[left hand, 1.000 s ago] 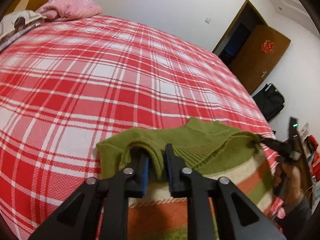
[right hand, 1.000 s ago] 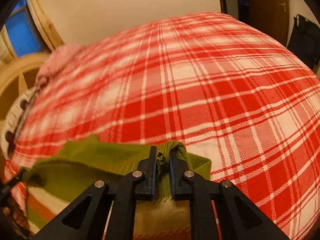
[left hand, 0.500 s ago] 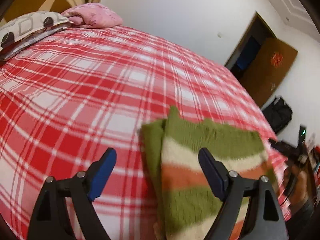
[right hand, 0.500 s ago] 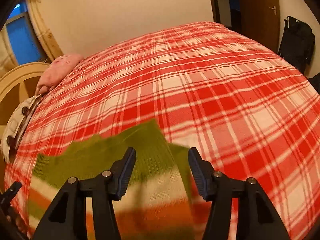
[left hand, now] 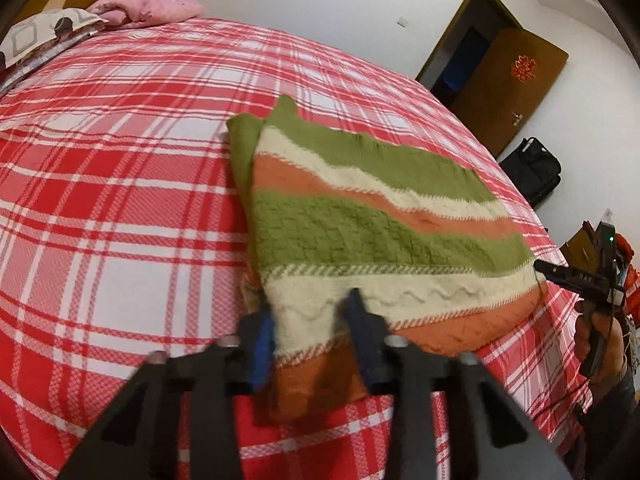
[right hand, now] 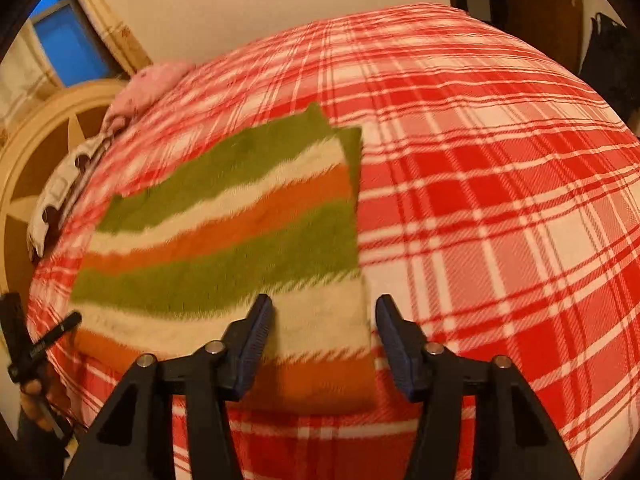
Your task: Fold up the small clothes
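At the centre of the bed (left hand: 120,240), the striped knit garment (left hand: 372,220) lies flat on the red plaid cover as a folded rectangle, with a green layer showing from under its edge at 10 o'clock in the left wrist view. No part of it is lifted.

The left gripper (left hand: 312,320) sits at the garment's near hem, at 6 o'clock in its own view. Its fingers are parted and straddle the cream band without pinching it; whether the pads touch the knit cannot be told through the blur. The right gripper (right hand: 324,324) is at the near corner on the opposite side, fingers spread wide, one over the cream band and one over the bedcover. It holds nothing.

Judged step: one fold is laid down and both grippers are released. The fold looks partly complete, since the rectangle is still wide.

Next move, as a judgement: each gripper must close on a corner along one edge, catching all layers, then carry that edge across evenly. Uneven lift would likely skew the stripes.

A pink pillow (left hand: 148,4) rests at 11 o'clock, well apart.
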